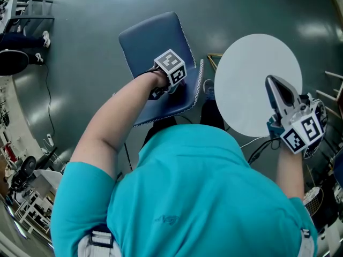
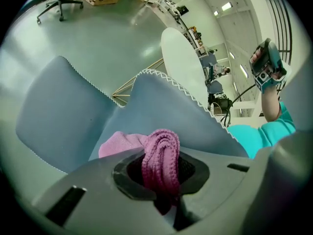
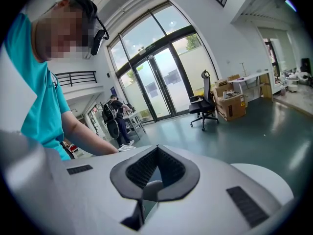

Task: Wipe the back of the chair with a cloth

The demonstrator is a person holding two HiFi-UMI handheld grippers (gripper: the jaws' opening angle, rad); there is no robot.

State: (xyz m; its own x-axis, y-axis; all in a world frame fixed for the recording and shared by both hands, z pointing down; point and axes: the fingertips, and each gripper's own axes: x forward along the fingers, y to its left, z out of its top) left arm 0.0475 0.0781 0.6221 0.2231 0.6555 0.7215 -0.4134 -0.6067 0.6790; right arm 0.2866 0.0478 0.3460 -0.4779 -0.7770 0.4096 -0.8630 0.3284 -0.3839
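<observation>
The left gripper [image 2: 161, 180] pinches a bunched pink cloth [image 2: 159, 155], its length running toward 12 o'clock, against the back of the blue chair [image 1: 155, 42]. The right gripper [image 3: 151, 180], at 3 o'clock over the white table [image 1: 252, 63], has its jaws closed on nothing

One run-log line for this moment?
left claw shut on pink knitted cloth | cloth against blue padded chair back | right claw shut, empty, near round white table

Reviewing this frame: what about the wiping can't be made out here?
- Cloth: in the head view, hidden under the left gripper and hand.
- Cloth's contact with the chair back: in the left gripper view, blocked by the gripper's own body.
- Chair legs: in the head view, covered by the chair and the person's torso.
</observation>
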